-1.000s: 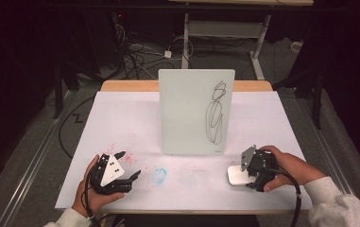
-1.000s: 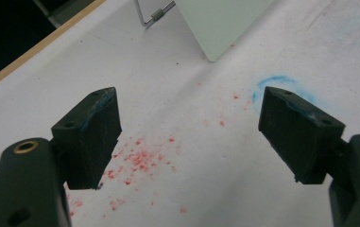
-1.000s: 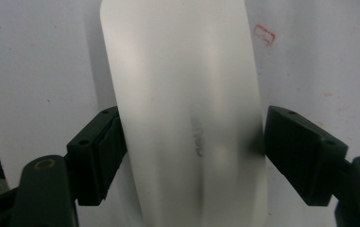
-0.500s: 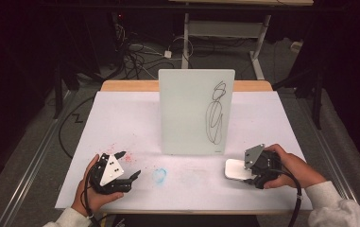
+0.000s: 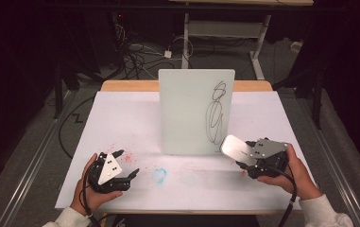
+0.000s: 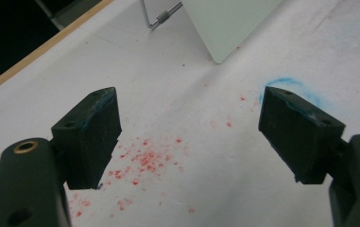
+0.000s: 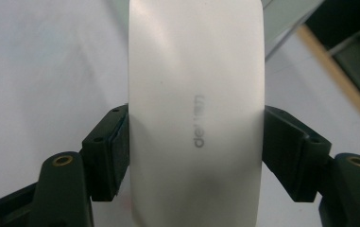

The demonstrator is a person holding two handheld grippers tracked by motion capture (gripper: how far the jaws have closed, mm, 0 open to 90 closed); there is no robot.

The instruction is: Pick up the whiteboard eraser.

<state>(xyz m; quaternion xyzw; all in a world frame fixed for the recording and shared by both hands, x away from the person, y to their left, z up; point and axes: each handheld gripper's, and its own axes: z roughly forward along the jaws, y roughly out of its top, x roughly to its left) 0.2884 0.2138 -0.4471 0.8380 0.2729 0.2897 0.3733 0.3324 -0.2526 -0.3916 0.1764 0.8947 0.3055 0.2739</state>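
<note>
Whiteboard (image 5: 195, 111) with a black scribble stands upright at the middle of a white-covered table (image 5: 121, 118). Near its lower right corner, the right gripper (image 5: 244, 153) is clamped on a white eraser (image 5: 234, 146), held off the table surface. The left gripper (image 5: 126, 164) rests at the front left, jaws spread apart and empty, over red specks (image 6: 144, 158) and beside a blue smudge (image 5: 159, 174).

white rounded eraser block (image 7: 196, 118): grey logo
pale whiteboard panel (image 5: 195, 111): black scribble
white table sheet (image 5: 121, 118): red specks, blue ring smudge
</note>
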